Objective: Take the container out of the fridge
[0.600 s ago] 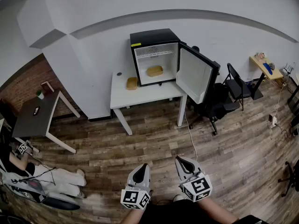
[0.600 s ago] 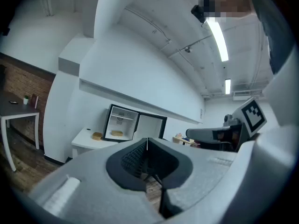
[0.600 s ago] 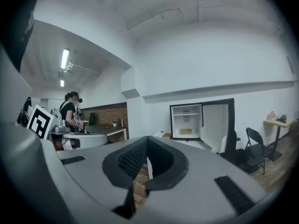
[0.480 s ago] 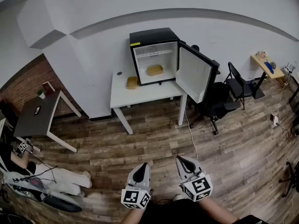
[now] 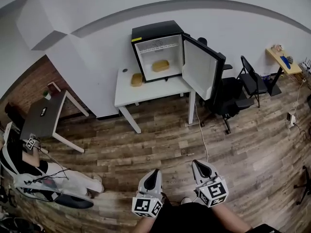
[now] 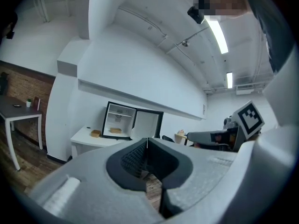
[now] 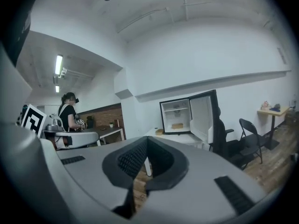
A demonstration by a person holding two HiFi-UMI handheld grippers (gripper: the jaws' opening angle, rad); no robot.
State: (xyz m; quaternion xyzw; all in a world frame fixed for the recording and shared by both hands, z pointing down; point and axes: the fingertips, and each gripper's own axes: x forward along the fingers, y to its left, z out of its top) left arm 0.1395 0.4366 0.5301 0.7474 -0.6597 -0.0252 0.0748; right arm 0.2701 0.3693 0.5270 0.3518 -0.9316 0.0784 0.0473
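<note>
Although the door (image 5: 198,68) of the mini fridge (image 5: 155,33) already hangs open, we carry our left claw (image 5: 152,172) and right claw (image 5: 198,163) closed and empty, well short of the tan container (image 5: 161,65) inside, straight ahead of them, so approaching, gripping and withdrawing it are all left to do.

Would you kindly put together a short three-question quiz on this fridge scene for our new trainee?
1. True or false: the fridge has its door closed.
2. One tan container lies inside the fridge. Where is the other container? A) on the white table, left of the fridge; B) on the floor; C) on a chair.
3. Fill in: the left gripper and right gripper both have jaws ____ and empty.
Key: 1 false, it stands open; 2 A; 3 shut.
</note>
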